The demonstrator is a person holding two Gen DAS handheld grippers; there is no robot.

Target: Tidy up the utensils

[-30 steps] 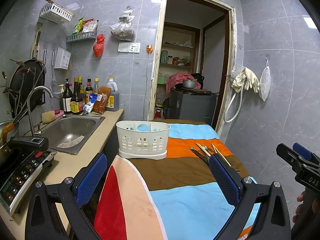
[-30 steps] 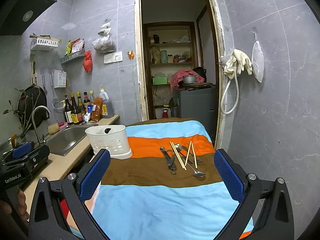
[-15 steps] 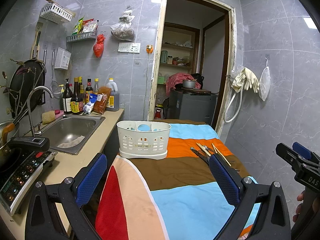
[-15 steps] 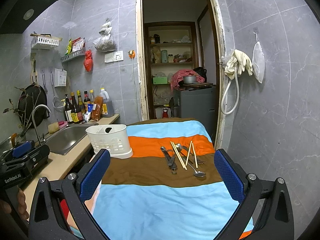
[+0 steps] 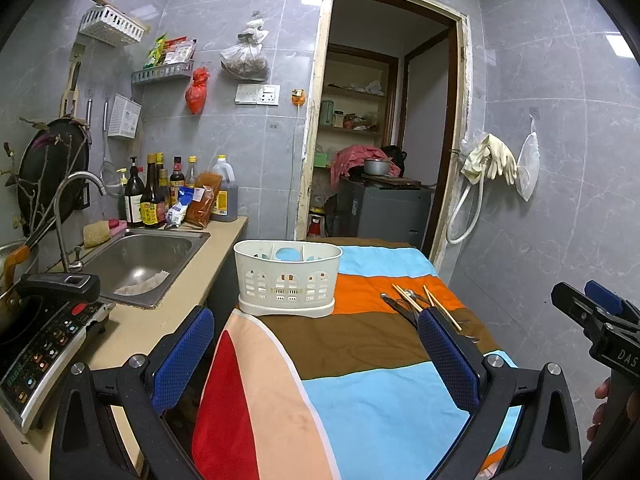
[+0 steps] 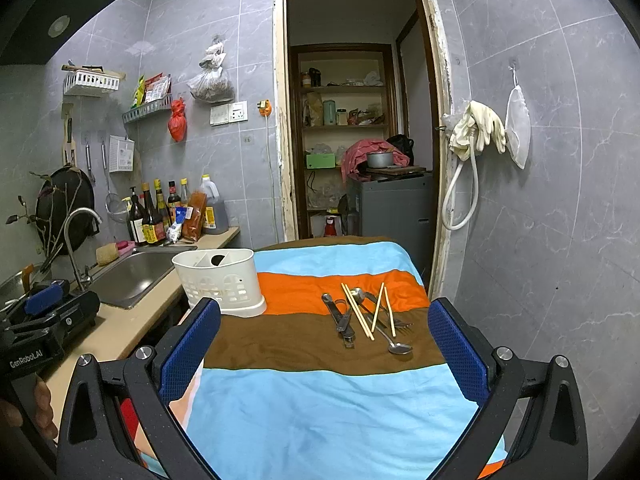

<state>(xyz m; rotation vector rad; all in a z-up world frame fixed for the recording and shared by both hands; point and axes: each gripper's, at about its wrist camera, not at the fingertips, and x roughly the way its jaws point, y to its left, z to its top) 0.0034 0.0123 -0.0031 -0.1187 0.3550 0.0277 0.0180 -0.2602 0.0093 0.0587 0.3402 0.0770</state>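
A white slotted utensil caddy (image 5: 287, 278) (image 6: 221, 280) stands on the striped cloth at the table's left side, with nothing tall showing in it. To its right lie wooden chopsticks (image 6: 357, 312), a spoon (image 6: 396, 346), a fork (image 6: 394, 320) and a dark metal tool (image 6: 340, 316) in a loose pile (image 5: 416, 304). My left gripper (image 5: 316, 356) hovers open in front of the caddy. My right gripper (image 6: 324, 348) hovers open short of the pile. Both hold nothing.
The cloth-covered table (image 6: 320, 400) runs toward an open doorway (image 6: 356, 140). Left of it are a counter with a steel sink (image 5: 136, 256), a tap (image 5: 64, 216), sauce bottles (image 5: 160, 196) and an induction cooker (image 5: 36, 344). A tiled wall with hanging gloves (image 6: 478, 128) closes the right.
Almost nothing differs; both grippers stay open and hover with only a very slight drift. The utensils and caddy have not moved.
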